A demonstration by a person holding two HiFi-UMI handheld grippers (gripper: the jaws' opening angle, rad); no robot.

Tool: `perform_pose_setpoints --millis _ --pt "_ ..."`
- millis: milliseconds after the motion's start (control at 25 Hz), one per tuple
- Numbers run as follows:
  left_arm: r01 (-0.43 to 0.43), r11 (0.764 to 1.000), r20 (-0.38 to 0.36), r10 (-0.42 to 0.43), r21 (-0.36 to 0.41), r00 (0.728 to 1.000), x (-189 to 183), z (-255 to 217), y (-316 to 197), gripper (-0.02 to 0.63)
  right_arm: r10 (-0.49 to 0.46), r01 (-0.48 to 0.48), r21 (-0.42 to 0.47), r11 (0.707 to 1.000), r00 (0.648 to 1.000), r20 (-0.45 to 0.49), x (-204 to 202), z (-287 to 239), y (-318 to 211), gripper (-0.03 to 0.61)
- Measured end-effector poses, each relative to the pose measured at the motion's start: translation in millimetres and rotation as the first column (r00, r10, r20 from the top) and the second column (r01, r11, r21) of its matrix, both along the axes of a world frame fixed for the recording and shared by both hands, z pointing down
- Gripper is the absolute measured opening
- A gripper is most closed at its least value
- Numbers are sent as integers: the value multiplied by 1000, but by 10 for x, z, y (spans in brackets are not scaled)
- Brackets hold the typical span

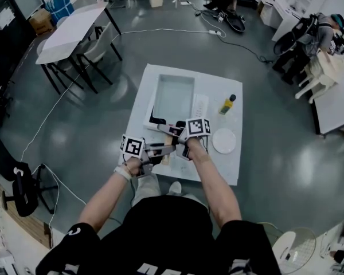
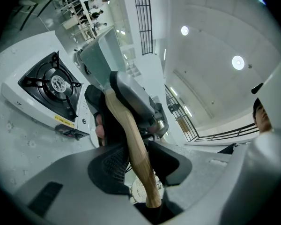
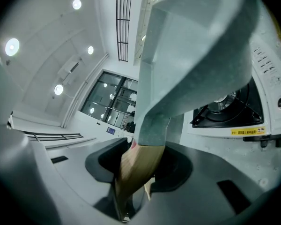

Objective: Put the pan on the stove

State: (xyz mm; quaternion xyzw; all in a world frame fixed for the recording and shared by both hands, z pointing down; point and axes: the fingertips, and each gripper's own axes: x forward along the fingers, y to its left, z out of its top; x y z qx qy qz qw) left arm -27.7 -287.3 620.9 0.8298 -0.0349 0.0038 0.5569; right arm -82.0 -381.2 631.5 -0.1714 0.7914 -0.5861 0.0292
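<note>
A grey rectangular pan (image 1: 173, 96) with a wooden handle (image 1: 167, 151) hangs over the white gas stove (image 1: 153, 119) on the table. Both grippers are shut on the handle. My left gripper (image 1: 159, 152) grips the handle (image 2: 133, 144) near its free end. My right gripper (image 1: 176, 137) clamps it where the wood (image 3: 133, 170) meets the pan (image 3: 196, 50). In the left gripper view the pan (image 2: 102, 60) is beside the stove's black burner (image 2: 51, 86). The right gripper view shows the stove (image 3: 234, 111) just below the pan's underside, with a small gap.
On the white table (image 1: 218, 168), a yellow bottle with a black cap (image 1: 227, 103) and a white plate (image 1: 224, 140) are right of the stove. A white strip (image 1: 200, 105) lies beside the pan. Cables cross the floor; other tables, chairs and people are farther off.
</note>
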Motion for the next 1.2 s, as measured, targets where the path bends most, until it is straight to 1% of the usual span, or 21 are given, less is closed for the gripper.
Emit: perform_pose_setpoints --millis 120,240,400,520,680,840,1040,1200 --pt "-4 1000 16 4 -19 1000 -21 90 -47 118 1 -1 -11 1000 1000 12 -17 68 -45 143" --pt "-14 1000 30 15 -20 999 -27 193 -99 120 6 -6 -24 1000 1000 7 -4 181 -88 143" --pt "-30 999 21 30 -36 999 -1 292 -146 120 15 -14 -44 999 1000 10 15 307 -137 143" --pt "-31 999 50 33 -44 998 -29 409 -213 120 20 -20 -58 998 1000 -4 23 417 -197 143" --pt "-36 997 46 39 -62 998 -21 490 -290 120 24 -25 -73 997 1000 -3 32 518 -278 143" --pt "-39 996 25 41 -86 999 -20 610 -343 121 22 -22 -91 996 1000 -5 16 673 -333 144" --pt "-36 995 47 41 -97 998 -40 785 -428 121 21 -23 -110 994 1000 -11 15 856 -404 144" --pt "-41 993 44 46 -112 998 -14 880 -487 121 26 -27 -121 992 1000 -13 42 989 -465 144"
